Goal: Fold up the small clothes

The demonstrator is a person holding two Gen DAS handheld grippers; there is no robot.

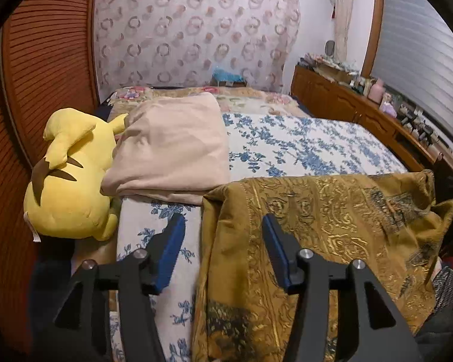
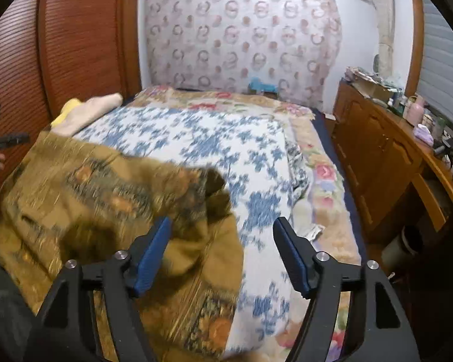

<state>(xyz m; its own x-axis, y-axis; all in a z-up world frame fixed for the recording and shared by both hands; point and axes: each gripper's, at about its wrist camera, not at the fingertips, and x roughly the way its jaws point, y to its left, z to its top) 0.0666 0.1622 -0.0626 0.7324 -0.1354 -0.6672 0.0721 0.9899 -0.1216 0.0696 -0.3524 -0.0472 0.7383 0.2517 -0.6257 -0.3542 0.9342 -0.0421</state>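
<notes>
Left gripper (image 1: 223, 252): nearest; blue-padded jaws stand apart, nothing pinched, poised over the garment's left edge.
Right gripper (image 2: 222, 255): jaws wide and empty, the garment's blurred right edge lying under the left pad.
Garment (image 1: 332, 229): ochre-gold cloth with a raised, shiny brocade-like pattern, lying at the near end of the bed, rumpled toward its right side.
Step in hand: probably letting go after a fold; best to lift both jaws clear without snagging, then flatten the bunched corner.
Bed (image 1: 302, 144): white cover printed with blue flowers, soft and flat.
Beige cloth (image 1: 172, 147): plain, matte, folded.
Yellow plush toy (image 1: 72, 178): rounded, fuzzy, beside it.
</notes>
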